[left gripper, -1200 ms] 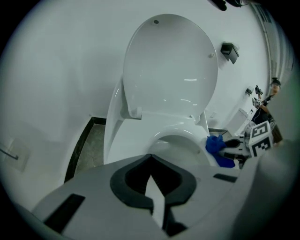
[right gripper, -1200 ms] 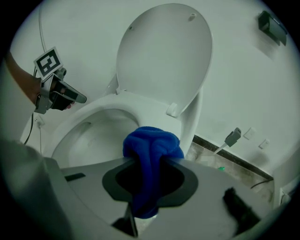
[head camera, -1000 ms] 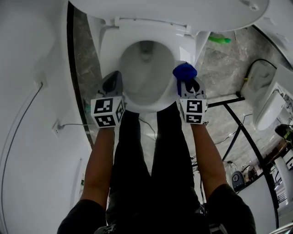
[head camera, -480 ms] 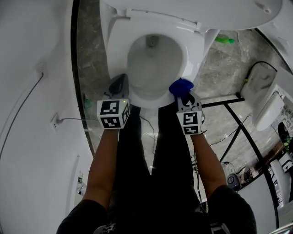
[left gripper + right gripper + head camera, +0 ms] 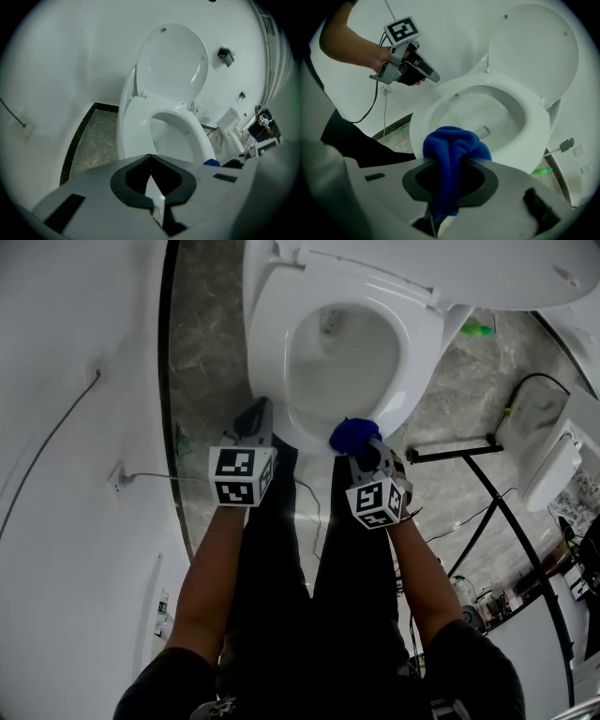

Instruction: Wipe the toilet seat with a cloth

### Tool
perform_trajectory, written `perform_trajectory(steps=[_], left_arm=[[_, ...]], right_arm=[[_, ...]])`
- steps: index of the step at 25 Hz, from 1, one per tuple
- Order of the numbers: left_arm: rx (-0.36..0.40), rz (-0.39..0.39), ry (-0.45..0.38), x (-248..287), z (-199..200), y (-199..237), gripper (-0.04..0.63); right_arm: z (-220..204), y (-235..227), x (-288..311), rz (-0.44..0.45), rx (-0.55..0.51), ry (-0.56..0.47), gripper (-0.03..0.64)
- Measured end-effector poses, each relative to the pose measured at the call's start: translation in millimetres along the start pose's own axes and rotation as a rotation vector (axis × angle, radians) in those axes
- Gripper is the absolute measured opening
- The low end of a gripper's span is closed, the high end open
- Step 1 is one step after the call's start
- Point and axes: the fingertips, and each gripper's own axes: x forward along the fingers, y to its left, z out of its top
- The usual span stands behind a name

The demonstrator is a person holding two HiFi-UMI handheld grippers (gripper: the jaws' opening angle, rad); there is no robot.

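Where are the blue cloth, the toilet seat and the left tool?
blue cloth (image 5: 353, 434), head view, middle of the bunched wad.
toilet seat (image 5: 267, 348), head view, bare left side of the ring.
left tool (image 5: 262, 409), head view, tips of its shut jaws.

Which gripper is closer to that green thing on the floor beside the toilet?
Right. The right gripper, shut on the blue cloth, is at the front rim of the toilet seat, toward the green thing; the left gripper is at the opposite front edge, farther away.

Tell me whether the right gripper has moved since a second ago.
Yes. The right gripper, shut on the blue cloth, has slid along the toilet seat from its right side round to its front edge.
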Motion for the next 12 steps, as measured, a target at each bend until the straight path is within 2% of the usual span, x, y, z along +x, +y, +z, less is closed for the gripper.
perform_trajectory(steps=[7,12], left_arm=[[-0.03,0.002,-0.008,-18,-10,21,0.01],[-0.042,0.004,-0.017,-25,-17,32,0.01]], right_arm=[[32,58,15,0.059,-0.147,-0.027,0.081],[62,79,28,0.086,-0.2,-0.061,0.081]])
